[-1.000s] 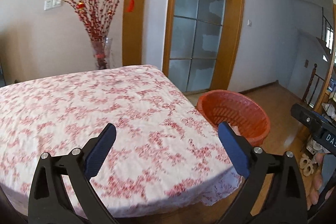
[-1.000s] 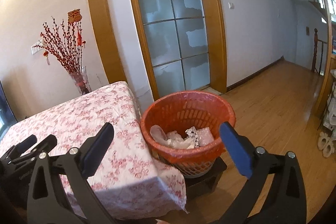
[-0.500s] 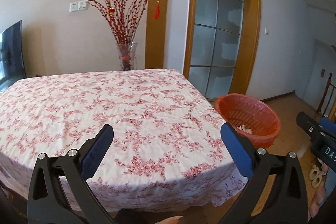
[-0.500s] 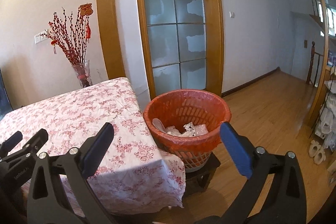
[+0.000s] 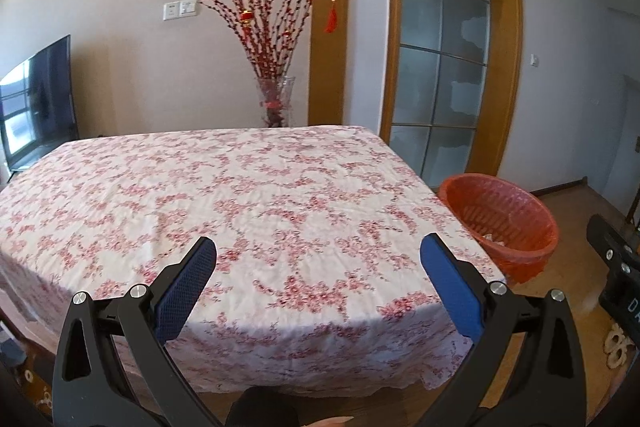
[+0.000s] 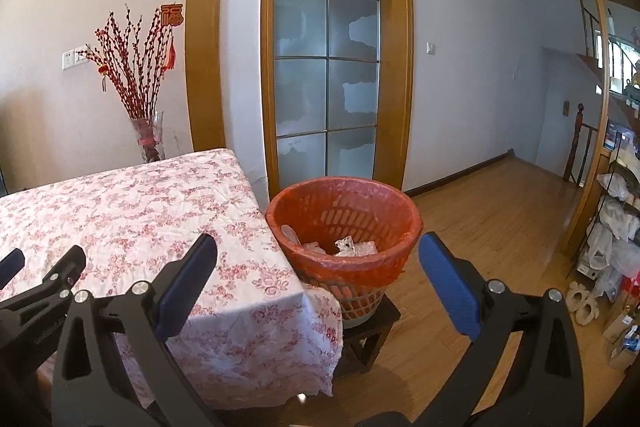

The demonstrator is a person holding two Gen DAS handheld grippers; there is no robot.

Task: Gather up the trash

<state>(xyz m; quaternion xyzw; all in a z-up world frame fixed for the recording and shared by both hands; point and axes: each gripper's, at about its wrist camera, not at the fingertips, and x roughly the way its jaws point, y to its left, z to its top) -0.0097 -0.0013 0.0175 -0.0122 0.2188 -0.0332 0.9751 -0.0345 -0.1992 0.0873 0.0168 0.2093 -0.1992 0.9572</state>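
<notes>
Holding both grippers spread wide right now, you've got nothing between the pads on either one. Your left gripper (image 5: pixel 318 263) has its two blue pads (image 5: pixel 184 287) far apart, hovering over the near edge of the table (image 5: pixel 248 195), which is covered by one floral cloth in pink and white. Your right gripper (image 6: pixel 318 263) is just as wide, its two blue fingers (image 6: pixel 450 285) framing the near right corner of the table on one side and the floor on the other.

Straight ahead of that right gripper sits the one orange trash basket (image 6: pixel 344 223), just beside the table's right edge, perched on a small dark stool (image 6: pixel 370 337). Inside it you can see a few crumpled clear bits of trash (image 6: pixel 340 247); I can't count them properly, they're bunched up. From the left wrist view the same basket shows past the right edge of the table, only a scrap of white visible inside.

Further out: one glass vase of red branches (image 5: pixel 272 67) behind the far edge of the table, one frosted glass door (image 6: pixel 326 75) with a wood frame, one TV (image 5: pixel 36 103) at the left, and a cluttered rack (image 6: pixel 618 227) on the right.
</notes>
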